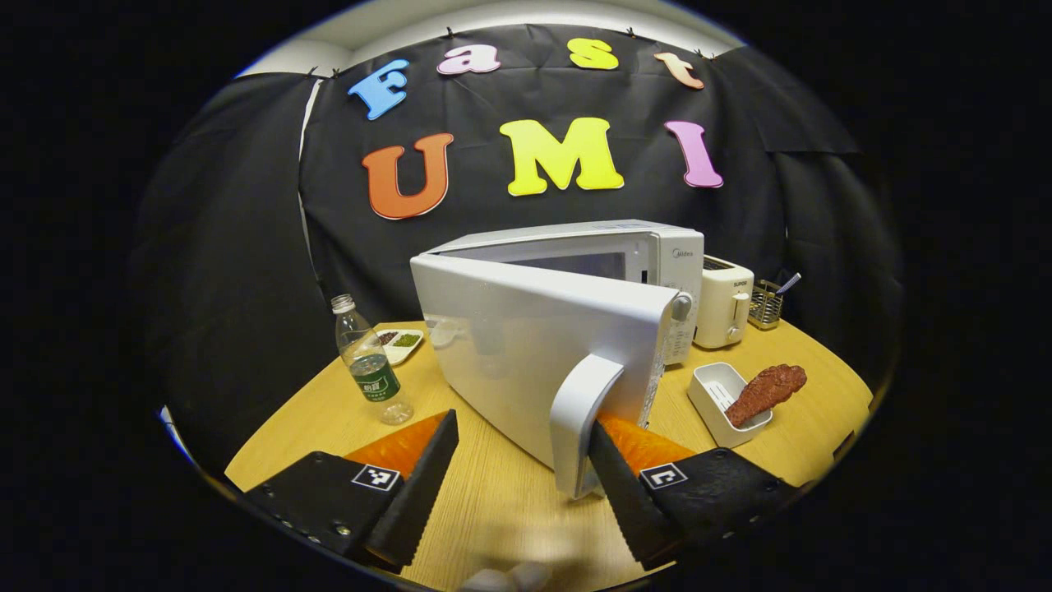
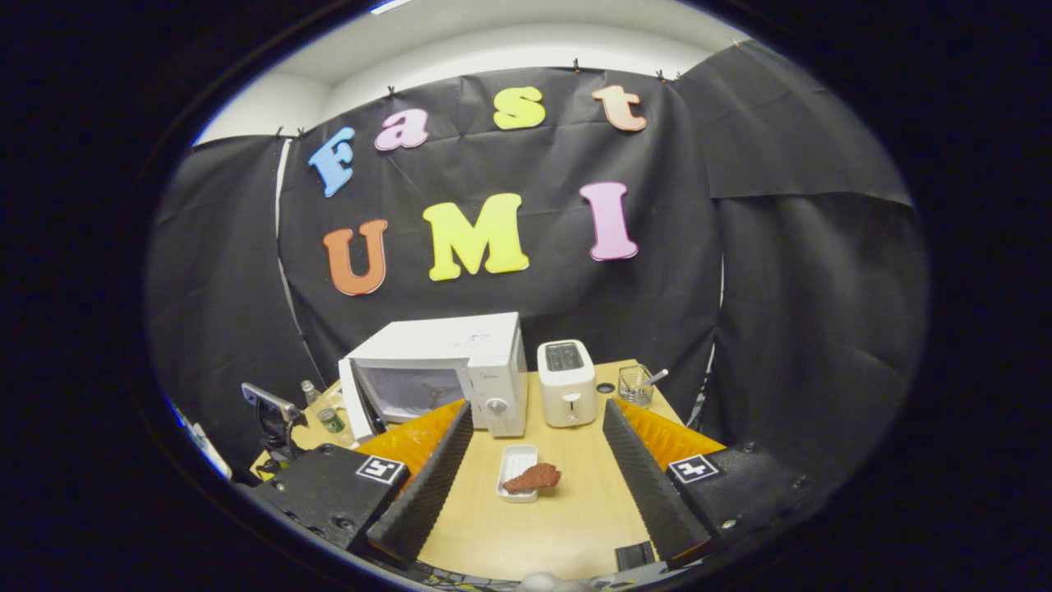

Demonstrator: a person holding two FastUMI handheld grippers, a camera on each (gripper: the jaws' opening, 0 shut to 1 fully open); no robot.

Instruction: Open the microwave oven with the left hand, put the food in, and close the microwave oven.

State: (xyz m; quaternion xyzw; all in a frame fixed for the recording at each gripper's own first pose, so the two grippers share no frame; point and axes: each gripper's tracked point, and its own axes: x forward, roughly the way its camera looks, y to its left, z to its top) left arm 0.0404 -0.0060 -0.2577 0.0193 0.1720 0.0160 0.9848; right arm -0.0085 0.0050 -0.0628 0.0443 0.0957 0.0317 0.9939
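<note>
already the microwave oven [image 1: 649, 255] stands with its door [image 1: 534, 345] swung partly out, hinged on the far-left side as the left gripper view has it. the door's white handle [image 1: 579, 423] hangs at the free edge, and the left gripper [image 1: 522, 473] sits spread wide with one finger just behind that handle, seemingly hooked against it; the other finger is well apart, so it clamps nothing. the door looks stiff and light on its hinge, likely to swing with a steady pull, and the handle is the sensible place to take it.

the food [image 2: 534, 477], a brown, rough-surfaced piece, lies across the rim of a small white tray [image 2: 516, 462] on the table in front of the oven's control side. it looks firm and light, perhaps crumbly, so a grip across its thicker middle seems safest. the right gripper [image 2: 534, 485] hangs back from it, fingers wide apart and holding nothing, with the food lined up between them farther off.

around this, a white toaster [image 2: 567, 382] stands just beside the oven, a wire basket [image 2: 634, 385] with a utensil past it. a water bottle [image 1: 374, 362] and a small dish [image 1: 399, 344] stand on the door's side. the table [image 2: 592, 501] is pale wood, smooth and probably slippery under the tray. black cloth closes the booth behind.
</note>
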